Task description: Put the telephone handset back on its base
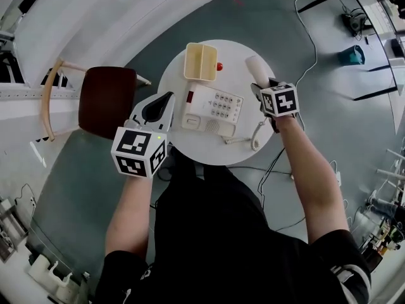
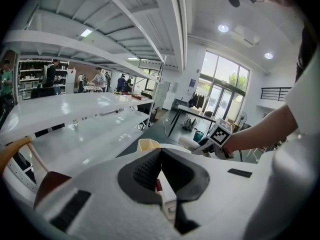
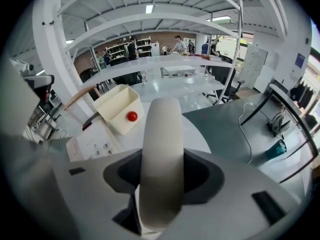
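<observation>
Two claws are working over a round white table (image 1: 190, 154). The white plastic telephone base with a grey keypad (image 1: 212, 109) is sitting between them, just left of the right claw (image 1: 262, 88) and just right of the left claw (image 1: 166, 100). Its bare cradle side is lying nearer the left claw.

The cream curved plastic handset (image 3: 161, 159) is off the base. The right claw's pads are pressing on its mid-section, and its far end is projecting ahead of the jaws. The left claw is hovering with its jaw tips together, carrying nothing.

The white coiled cord (image 1: 253, 135) is trailing from beneath the right claw toward the base.

The handset is probably light, rigid and smooth-skinned, so it is liable to twist in the grip. The mid-handle hold is keeping both ends free for seating. The cord is likely pulling back as it stretches.
</observation>
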{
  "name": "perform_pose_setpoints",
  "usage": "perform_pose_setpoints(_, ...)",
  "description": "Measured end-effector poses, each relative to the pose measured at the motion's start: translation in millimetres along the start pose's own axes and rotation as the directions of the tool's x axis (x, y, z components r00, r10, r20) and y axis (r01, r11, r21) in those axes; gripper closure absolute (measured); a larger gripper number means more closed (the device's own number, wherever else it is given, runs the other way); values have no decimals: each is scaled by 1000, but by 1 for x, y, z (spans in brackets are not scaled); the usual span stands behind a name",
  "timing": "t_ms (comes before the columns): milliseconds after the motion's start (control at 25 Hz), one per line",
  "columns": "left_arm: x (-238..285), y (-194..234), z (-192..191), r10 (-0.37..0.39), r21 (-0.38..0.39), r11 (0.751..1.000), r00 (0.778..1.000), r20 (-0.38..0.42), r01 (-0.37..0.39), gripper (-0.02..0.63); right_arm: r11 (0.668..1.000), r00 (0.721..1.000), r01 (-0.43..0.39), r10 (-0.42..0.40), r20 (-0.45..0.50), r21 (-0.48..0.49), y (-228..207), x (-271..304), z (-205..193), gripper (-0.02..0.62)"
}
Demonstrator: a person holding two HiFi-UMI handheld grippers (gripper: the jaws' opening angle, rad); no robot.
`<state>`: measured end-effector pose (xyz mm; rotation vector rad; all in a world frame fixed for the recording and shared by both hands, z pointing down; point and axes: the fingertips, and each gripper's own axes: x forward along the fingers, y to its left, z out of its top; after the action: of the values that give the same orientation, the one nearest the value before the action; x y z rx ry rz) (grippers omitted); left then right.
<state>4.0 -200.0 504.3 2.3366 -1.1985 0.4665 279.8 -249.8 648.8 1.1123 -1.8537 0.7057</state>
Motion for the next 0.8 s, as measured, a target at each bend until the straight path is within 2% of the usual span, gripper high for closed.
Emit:
perform_pose_setpoints(440, -42, -2, 60, -24, 88, 996, 995, 99, 15, 595, 1000, 982, 14, -16, 188, 15, 27, -92, 54, 388)
perform_pose_setpoints(640, -65, 1, 79, -47, 129, 991, 991, 129, 30, 595, 1000, 964, -1, 1, 265, 1, 61, -129, 71, 388)
perform_pose_setpoints(800, -78, 6, 78, -71, 156, 987, 989, 130, 51, 595, 999, 952, -18, 33, 303, -50, 100, -147, 79, 388)
